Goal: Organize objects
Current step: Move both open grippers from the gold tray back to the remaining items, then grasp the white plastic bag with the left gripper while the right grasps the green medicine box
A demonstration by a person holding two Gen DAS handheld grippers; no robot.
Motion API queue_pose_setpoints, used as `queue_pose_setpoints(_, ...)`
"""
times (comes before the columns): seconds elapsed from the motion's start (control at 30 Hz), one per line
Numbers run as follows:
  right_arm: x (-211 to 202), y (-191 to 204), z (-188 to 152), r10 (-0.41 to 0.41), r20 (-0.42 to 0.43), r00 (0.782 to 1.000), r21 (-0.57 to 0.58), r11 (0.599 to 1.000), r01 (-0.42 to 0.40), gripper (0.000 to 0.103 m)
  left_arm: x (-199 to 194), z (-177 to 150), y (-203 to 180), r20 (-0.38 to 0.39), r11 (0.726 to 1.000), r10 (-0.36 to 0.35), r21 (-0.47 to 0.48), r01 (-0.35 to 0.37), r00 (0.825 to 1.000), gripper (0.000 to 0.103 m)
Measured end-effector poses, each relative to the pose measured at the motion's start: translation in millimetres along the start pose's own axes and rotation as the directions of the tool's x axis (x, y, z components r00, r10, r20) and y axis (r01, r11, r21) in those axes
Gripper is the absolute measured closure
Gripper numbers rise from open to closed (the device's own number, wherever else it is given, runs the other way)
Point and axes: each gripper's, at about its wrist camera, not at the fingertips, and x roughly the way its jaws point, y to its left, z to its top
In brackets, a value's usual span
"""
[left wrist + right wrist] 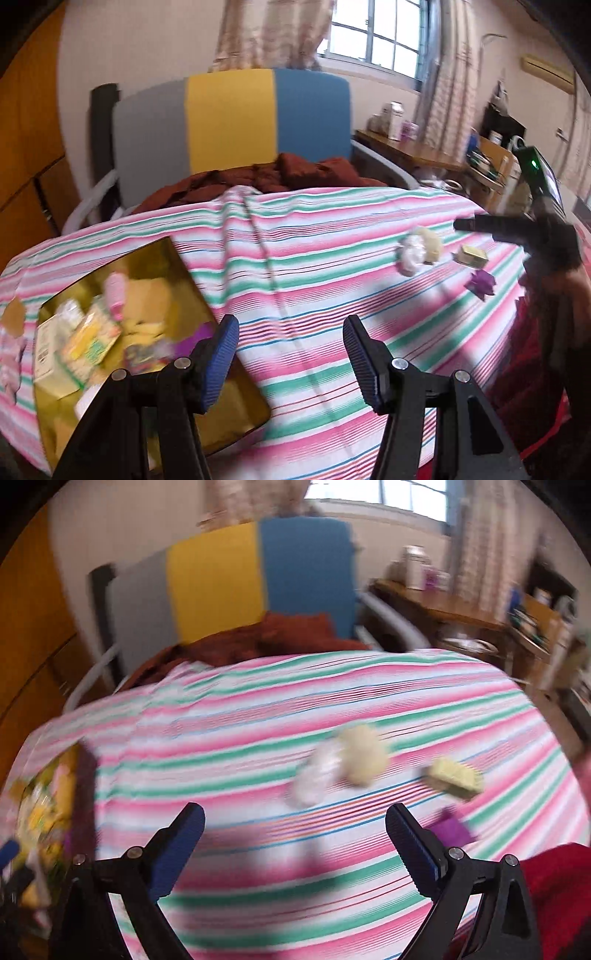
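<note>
Striped cloth covers the table. Both the left gripper and right gripper hover with jaws apart, holding nothing. At nine o'clock sits a gold box of packets; loose items lie toward two o'clock.

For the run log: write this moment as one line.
left hand-held gripper open, empty | right hand-held gripper open, empty | gold box part-filled | purple piece, yellow block loose on striped cloth
</note>
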Motion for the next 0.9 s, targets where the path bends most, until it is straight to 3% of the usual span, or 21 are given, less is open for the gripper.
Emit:
queue_pose_setpoints(0.1, 5, -49, 14, -0.056, 0.027, 0.998, 0.130, 0.990, 0.052, 0.003, 15, 9, -19, -0.020, 0.999, -0.030, 0.028, 0.031, 0.999, 0.044)
queue_pose_setpoints(0.23, 14, -104, 16, -0.125, 0.032, 0.992, 0.312, 0.944, 0.109, 0.003, 38, 20, -42, -0.046, 0.995, -0.064, 0.073, 0.067, 0.997, 0.044)
queue_pose_setpoints(0.4, 25, -148, 2, -0.082, 0.004, 0.997, 0.514, 0.855, 0.068, 0.003, 75, 34, -70, -0.084, 0.984, -0.133, 0.104, 0.142, 0.987, 0.044)
queue_pose_setpoints(0.6, 27, -168, -5, -0.035, 0.007, 0.999, 0.613, 0.790, 0.023, 0.002, 124, 51, -110, -0.143, 0.956, -0.210, 0.176, 0.233, 0.967, 0.044)
queue_pose_setpoints(0.73, 26, -167, -5, -0.016, 0.015, 1.000, 0.616, 0.788, 0.003, 0.002, 153, 64, -130, -0.172, 0.930, -0.259, 0.223, 0.293, 0.951, 0.044)
queue_pose_setpoints(0.9, 33, -163, -4, 0.013, 0.014, 1.000, 0.609, 0.793, -0.019, 0.001, 196, 76, -144, -0.248, 0.906, -0.320, 0.200, 0.372, 0.914, 0.044)
